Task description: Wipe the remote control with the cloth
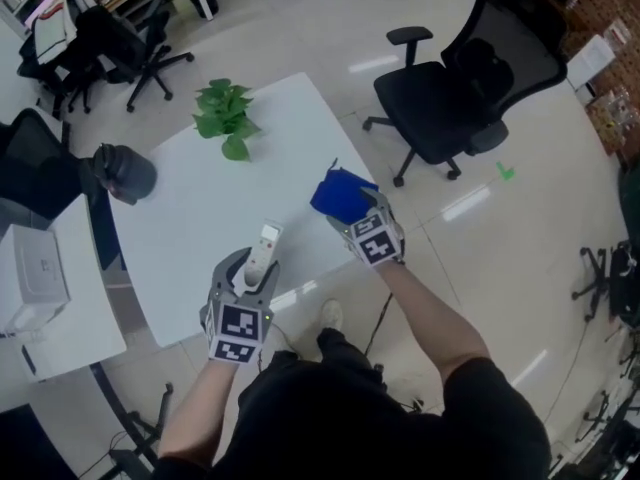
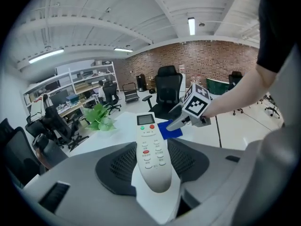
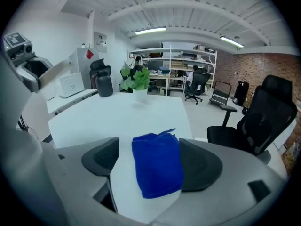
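A white remote control point(image 1: 264, 248) with grey and red buttons sticks out forward between the jaws of my left gripper point(image 1: 255, 260), which is shut on it near the front edge of the white table point(image 1: 190, 218). In the left gripper view the remote point(image 2: 151, 149) lies between the two dark pads point(image 2: 117, 166). A folded blue cloth point(image 1: 338, 194) rests on the table's right corner. My right gripper point(image 1: 352, 211) stands open around it. In the right gripper view the cloth point(image 3: 157, 168) lies flat between wide jaws, with bare table showing on its left side.
A green potted plant point(image 1: 225, 116) stands at the table's far side. A black office chair point(image 1: 470, 88) is on the floor to the right. A dark chair back point(image 1: 125, 173) sits by the table's left edge. A second desk with a white device point(image 1: 35, 268) lies further left.
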`<control>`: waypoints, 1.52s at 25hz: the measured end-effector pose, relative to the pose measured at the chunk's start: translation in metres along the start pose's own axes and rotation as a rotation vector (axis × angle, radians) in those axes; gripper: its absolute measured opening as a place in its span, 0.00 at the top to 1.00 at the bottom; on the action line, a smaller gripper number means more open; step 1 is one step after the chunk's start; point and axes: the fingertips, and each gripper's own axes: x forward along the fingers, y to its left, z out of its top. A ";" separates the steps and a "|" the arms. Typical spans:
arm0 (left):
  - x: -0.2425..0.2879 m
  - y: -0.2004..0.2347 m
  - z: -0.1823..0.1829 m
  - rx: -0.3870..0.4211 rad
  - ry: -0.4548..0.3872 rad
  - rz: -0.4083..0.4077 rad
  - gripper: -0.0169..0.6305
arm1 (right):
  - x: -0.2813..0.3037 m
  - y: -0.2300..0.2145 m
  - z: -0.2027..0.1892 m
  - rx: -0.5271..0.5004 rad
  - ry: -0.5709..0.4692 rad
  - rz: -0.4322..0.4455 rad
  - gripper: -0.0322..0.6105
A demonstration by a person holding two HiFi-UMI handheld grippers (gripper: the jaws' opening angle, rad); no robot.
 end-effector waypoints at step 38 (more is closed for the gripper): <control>-0.015 0.005 -0.001 0.047 -0.035 0.019 0.65 | -0.037 0.032 0.015 0.088 -0.082 0.058 0.85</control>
